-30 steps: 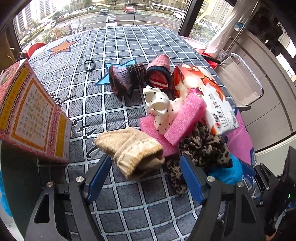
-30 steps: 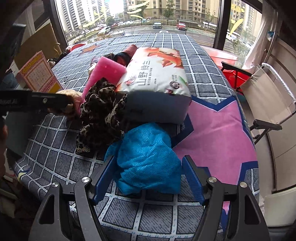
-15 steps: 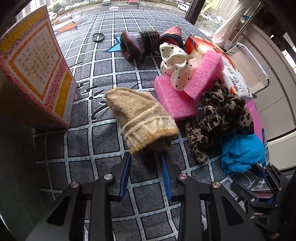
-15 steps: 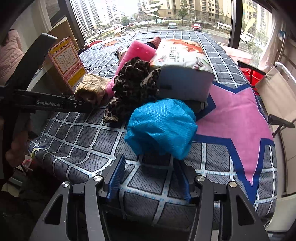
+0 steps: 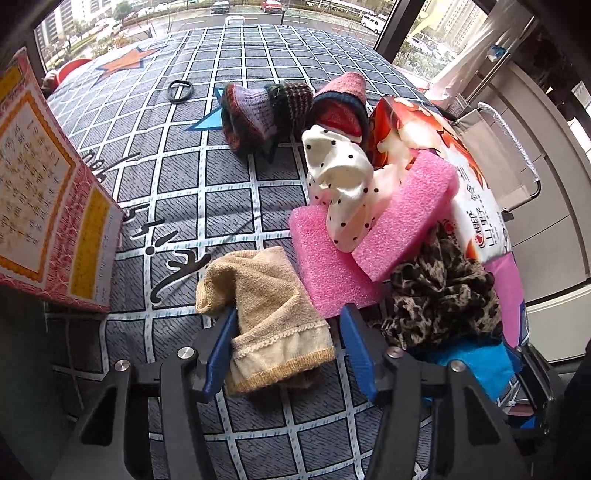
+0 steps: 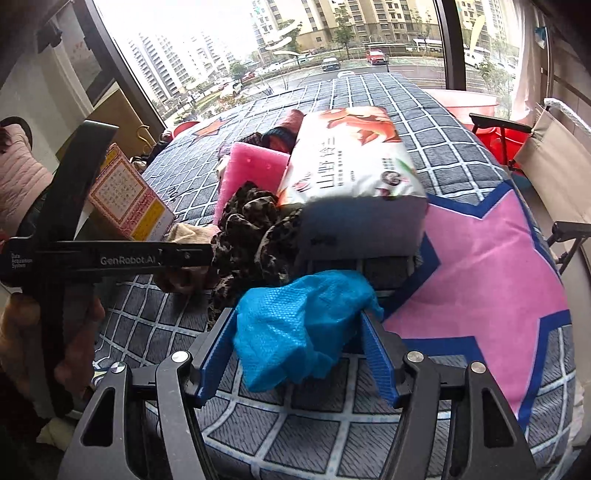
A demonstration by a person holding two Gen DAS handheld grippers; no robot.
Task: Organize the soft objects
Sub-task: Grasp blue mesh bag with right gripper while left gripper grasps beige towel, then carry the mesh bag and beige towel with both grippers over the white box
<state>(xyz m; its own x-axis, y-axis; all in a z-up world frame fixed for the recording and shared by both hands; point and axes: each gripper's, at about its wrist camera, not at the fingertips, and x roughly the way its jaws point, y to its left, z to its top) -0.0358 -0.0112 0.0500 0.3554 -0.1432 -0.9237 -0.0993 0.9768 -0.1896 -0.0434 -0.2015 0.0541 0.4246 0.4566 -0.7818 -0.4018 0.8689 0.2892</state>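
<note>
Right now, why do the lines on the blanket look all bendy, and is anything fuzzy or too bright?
Left wrist view: the fisheye lens curves the checked blanket toward the edges; the tan sock is sharp. Right wrist view: the sky in the window is washed out white, the tissue pack front looks slightly blurred, and corners go dark.

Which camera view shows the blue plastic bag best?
The right wrist view: the blue plastic bag lies whole between the open fingers of the right hand-held gripper. The left wrist view shows only part of it, at the lower right behind the leopard-print cloth.
</note>
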